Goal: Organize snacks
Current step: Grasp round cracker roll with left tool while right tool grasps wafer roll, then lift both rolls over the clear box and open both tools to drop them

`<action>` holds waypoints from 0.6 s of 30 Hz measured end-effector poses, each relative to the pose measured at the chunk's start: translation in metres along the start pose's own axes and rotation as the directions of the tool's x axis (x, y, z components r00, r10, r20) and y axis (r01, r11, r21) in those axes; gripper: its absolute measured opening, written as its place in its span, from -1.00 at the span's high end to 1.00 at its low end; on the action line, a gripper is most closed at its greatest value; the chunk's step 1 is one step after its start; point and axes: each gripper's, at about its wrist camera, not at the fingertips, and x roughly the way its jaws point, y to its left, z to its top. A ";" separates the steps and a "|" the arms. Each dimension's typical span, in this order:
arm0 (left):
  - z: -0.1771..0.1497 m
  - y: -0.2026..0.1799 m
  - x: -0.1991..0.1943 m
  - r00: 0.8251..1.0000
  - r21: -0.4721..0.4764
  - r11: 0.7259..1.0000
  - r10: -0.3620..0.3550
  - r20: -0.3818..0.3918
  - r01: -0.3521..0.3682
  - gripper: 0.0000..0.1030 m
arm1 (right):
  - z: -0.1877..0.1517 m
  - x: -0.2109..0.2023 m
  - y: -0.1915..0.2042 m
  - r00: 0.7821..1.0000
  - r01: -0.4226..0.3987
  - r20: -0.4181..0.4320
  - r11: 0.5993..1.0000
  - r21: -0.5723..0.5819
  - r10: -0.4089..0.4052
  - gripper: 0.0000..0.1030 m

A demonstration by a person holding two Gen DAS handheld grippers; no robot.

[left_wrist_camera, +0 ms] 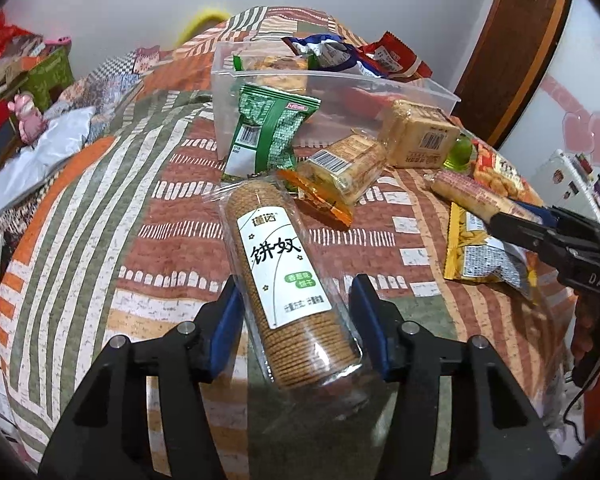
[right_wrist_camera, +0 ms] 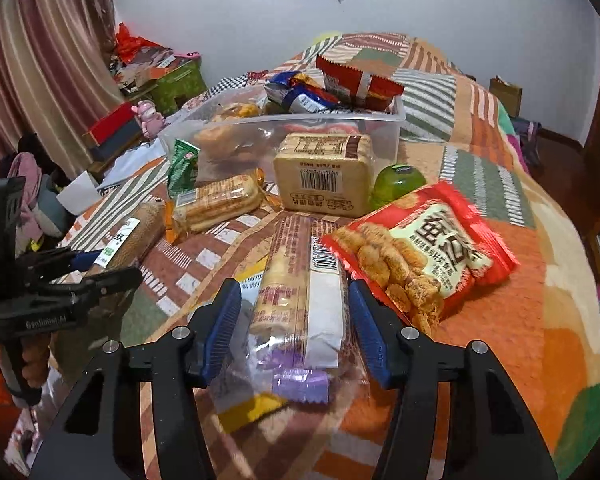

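My left gripper (left_wrist_camera: 296, 294) is shut on a round biscuit roll (left_wrist_camera: 278, 256) with a white label, its blue pads against the clear wrapper near the roll's near end. My right gripper (right_wrist_camera: 294, 294) is shut on a long cracker pack (right_wrist_camera: 300, 280) with a white and purple end. In the left wrist view the same cracker pack (left_wrist_camera: 468, 194) sticks out of the right gripper (left_wrist_camera: 504, 220) at the right edge. In the right wrist view the left gripper (right_wrist_camera: 108, 270) shows at the left with the roll (right_wrist_camera: 134, 236). A clear plastic bin (left_wrist_camera: 340, 77) (right_wrist_camera: 300, 120) behind holds several snack packs.
On the patchwork quilt (left_wrist_camera: 160, 240) lie a green packet (left_wrist_camera: 268, 128) leaning on the bin, an orange-ended cracker pack (left_wrist_camera: 340, 168), a square biscuit pack (right_wrist_camera: 320, 176), a green-lidded jar (right_wrist_camera: 398, 180), a red snack bag (right_wrist_camera: 420, 256) and a yellow packet (left_wrist_camera: 484, 256). Boxes and clutter stand far left.
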 end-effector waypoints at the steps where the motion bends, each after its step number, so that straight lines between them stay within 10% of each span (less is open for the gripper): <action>1: 0.000 0.000 0.001 1.000 0.004 1.000 0.006 0.007 -0.006 -0.05 | 0.000 0.002 -0.002 1.000 -0.010 0.003 1.000 0.017 0.010 -0.02; 18: -0.006 0.018 -0.019 0.999 -0.038 0.999 0.003 0.053 -0.001 0.24 | 0.001 -0.018 0.007 0.997 -0.026 0.078 1.000 -0.005 0.026 0.17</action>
